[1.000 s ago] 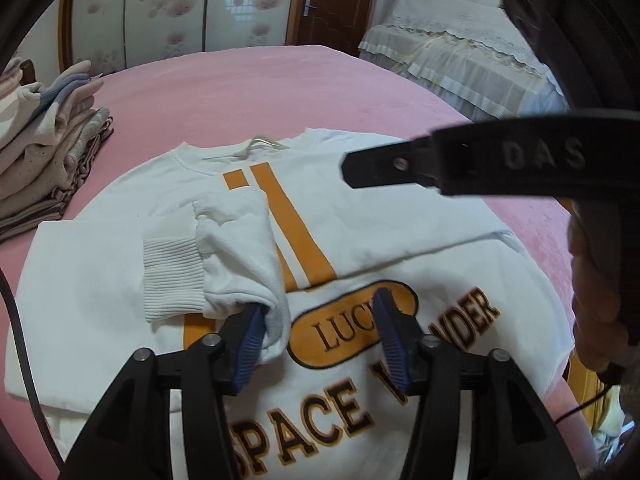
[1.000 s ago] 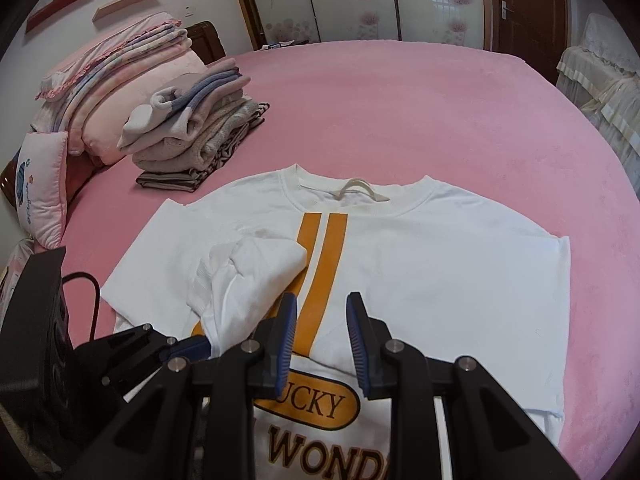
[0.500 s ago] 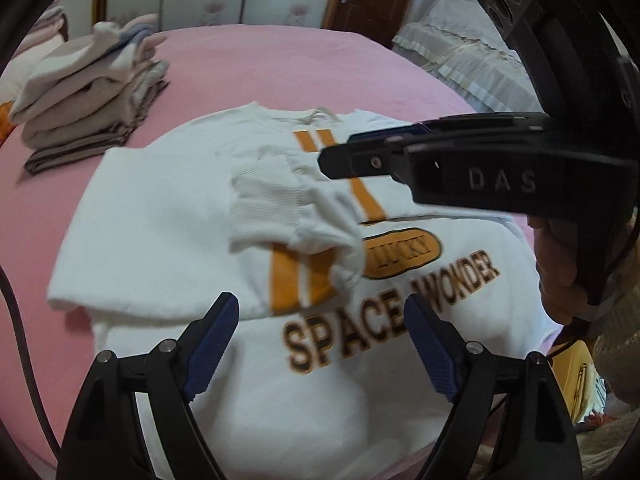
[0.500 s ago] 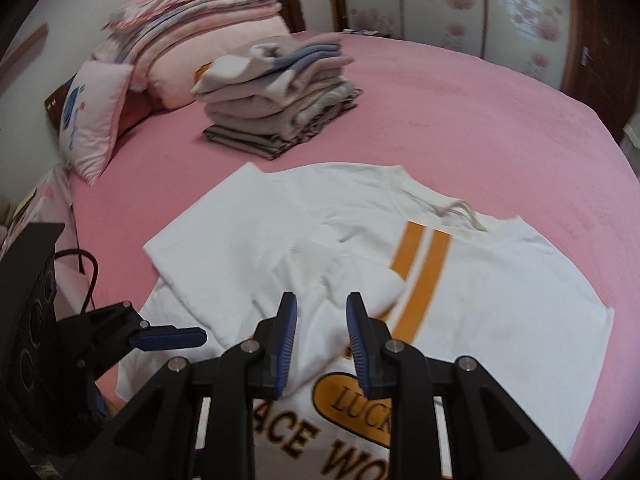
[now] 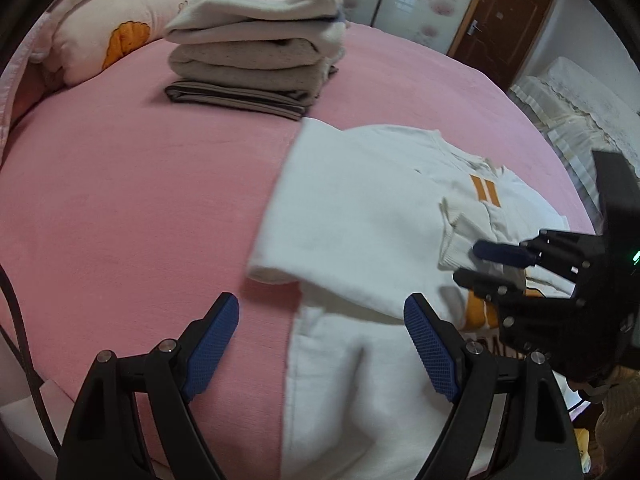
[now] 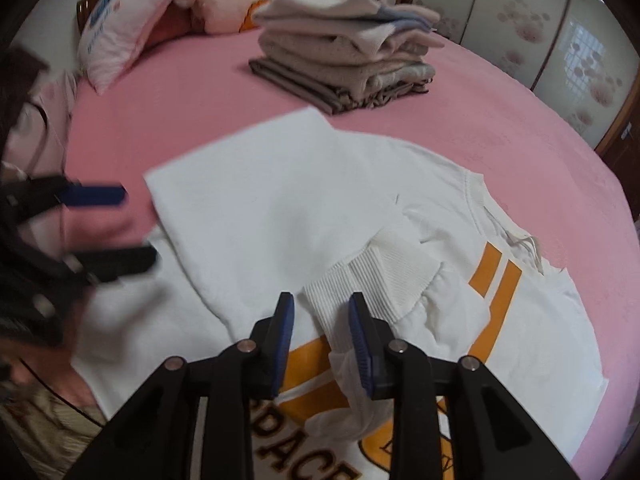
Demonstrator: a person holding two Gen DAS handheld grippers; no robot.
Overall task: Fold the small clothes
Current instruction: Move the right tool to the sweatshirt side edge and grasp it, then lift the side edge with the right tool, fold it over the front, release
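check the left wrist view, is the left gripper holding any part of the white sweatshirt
No: the left gripper stands wide open over the pink bedspread and the white sweatshirt edge, pads gripping nothing.

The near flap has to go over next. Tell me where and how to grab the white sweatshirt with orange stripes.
Probably take the white sweatshirt at its folded side edge, where the cloth is doubled and rounded into a firm lip. Bring the open left gripper in from the bare pink blanket side, one finger under that edge. The right gripper sits at the ribbed cuff.

Sweatshirt (image 6: pixel 280 216) lettering below the right gripper (image 6: pixel 322 340) is cut off by the frame edge. Left gripper (image 6: pixel 108 224), far left of it, is motion-blurred.
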